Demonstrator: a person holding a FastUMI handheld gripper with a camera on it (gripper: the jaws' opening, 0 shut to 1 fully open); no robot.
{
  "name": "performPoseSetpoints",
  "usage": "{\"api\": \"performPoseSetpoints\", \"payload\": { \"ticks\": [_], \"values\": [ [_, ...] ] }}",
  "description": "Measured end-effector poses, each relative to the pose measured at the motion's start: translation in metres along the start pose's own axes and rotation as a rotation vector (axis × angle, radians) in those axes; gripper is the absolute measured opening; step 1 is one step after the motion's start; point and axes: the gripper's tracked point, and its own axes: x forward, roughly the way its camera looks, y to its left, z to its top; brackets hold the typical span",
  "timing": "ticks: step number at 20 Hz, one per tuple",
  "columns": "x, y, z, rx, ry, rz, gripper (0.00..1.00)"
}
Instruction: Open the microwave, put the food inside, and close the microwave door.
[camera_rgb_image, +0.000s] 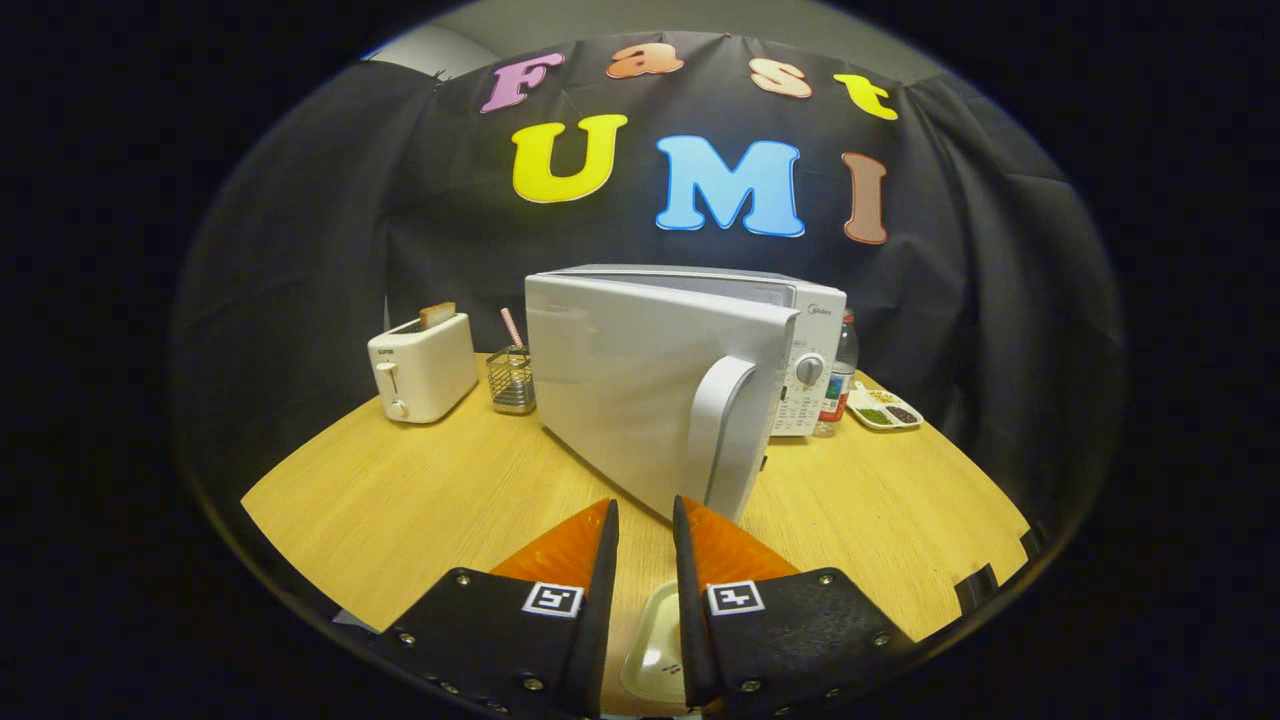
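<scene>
From my seat at the controls I see the gripper with its two orange fingers drawn close together, only a narrow slot left between the tips, and nothing caught in that slot, so I read them as clenched on air rather than grasping. Just ahead of the tips, slightly to their right, stands the white microwave on the wooden table, its door swung out toward me so that the outer face and the curved handle sit right in front of the fingers; the handle's lower end is just beyond the right fingertip, and I cannot tell whether it touches. Under the fingers, between their black bases, lies a pale plate, the food's dish as far as I can judge, though what it carries is hidden from me. Beyond the fingers to the left sits a white toaster with a slice of bread poking up, and beside it a small wire basket holding a striped stick. To the right of the microwave's control panel stands a bottle, and next to it a divided tray with small portions in its compartments.
</scene>
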Motion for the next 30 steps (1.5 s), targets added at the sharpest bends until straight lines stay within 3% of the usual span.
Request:
{"api": "performPoseSetpoints", "payload": {
  "ticks": [3,11,13,24,27,30],
  "values": [
    [0.019,-0.017,0.014,0.022,-0.005,-0.053,0.38],
    [0.056,-0.027,0.021,0.036,0.035,-0.108,0.38],
    [0.052,-0.026,0.019,0.025,0.025,-0.111,0.22],
    [0.007,0.090,-0.010,-0.030,0.061,0.116,0.21],
    [0.000,0.126,-0.012,-0.075,0.053,0.140,0.21],
    [-0.003,0.149,-0.015,-0.158,0.050,0.113,0.21]
  ]
}}
